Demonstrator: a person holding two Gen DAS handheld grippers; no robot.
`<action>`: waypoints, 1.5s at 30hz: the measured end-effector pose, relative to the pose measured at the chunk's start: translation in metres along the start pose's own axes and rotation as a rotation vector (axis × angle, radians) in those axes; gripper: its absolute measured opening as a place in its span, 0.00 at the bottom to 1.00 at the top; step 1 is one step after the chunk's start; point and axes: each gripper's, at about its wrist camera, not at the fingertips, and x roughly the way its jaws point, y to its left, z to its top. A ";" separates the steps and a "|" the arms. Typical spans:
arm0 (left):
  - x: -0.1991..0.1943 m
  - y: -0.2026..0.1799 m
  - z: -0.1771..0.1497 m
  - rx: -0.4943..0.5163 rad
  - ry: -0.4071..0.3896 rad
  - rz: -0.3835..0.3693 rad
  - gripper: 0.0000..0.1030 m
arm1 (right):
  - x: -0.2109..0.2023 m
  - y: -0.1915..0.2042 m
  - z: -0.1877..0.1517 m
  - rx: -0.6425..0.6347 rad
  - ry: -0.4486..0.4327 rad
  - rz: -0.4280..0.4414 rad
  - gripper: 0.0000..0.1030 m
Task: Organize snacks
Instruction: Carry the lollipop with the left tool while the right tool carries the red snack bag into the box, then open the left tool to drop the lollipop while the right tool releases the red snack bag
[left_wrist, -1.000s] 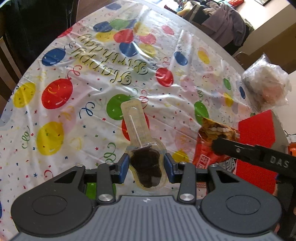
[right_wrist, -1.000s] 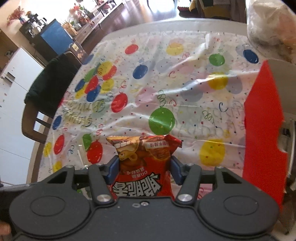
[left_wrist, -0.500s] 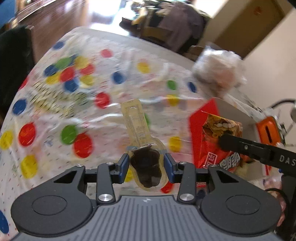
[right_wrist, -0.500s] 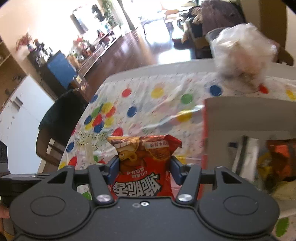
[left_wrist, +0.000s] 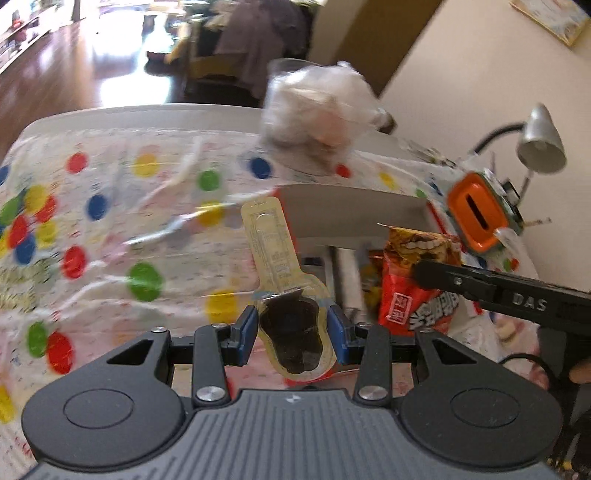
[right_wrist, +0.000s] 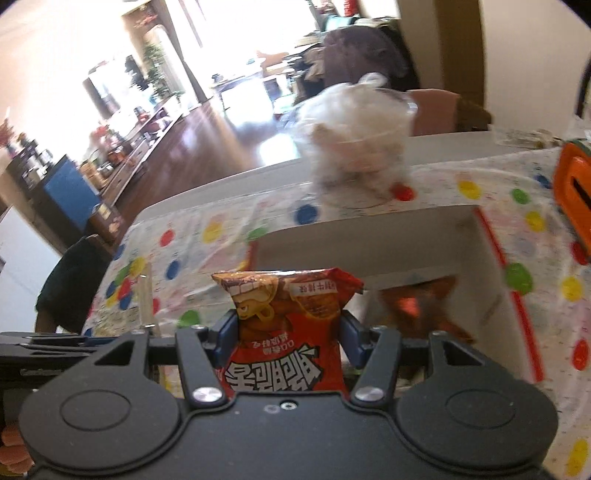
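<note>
Your left hand-held gripper (left_wrist: 293, 325) grips a lollipop pack (left_wrist: 284, 284); your right hand-held gripper (right_wrist: 289, 338), marked "DAS" only in the left view, grips a red snack bag (right_wrist: 288, 332).

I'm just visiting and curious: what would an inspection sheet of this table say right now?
Surface: table under a balloon-print party cloth.
Job's things: wrapped chocolate lollipop; red snack bag; open box with snacks inside.
Clutter: clear bag of food; orange device.
Grippers: left gripper shut on the lollipop; right gripper shut on the snack bag.
Cables: black cable at the right.
Surroundings: desk lamp, chair, wooden floor.
</note>
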 end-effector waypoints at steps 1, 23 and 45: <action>0.003 -0.008 0.001 0.018 0.004 -0.002 0.39 | -0.001 -0.008 0.000 0.007 -0.003 -0.014 0.54; 0.132 -0.092 0.032 0.097 0.187 0.044 0.39 | 0.037 -0.106 0.004 -0.045 0.101 -0.126 0.54; 0.175 -0.097 0.038 0.063 0.281 0.130 0.39 | 0.064 -0.120 0.009 -0.041 0.181 -0.099 0.56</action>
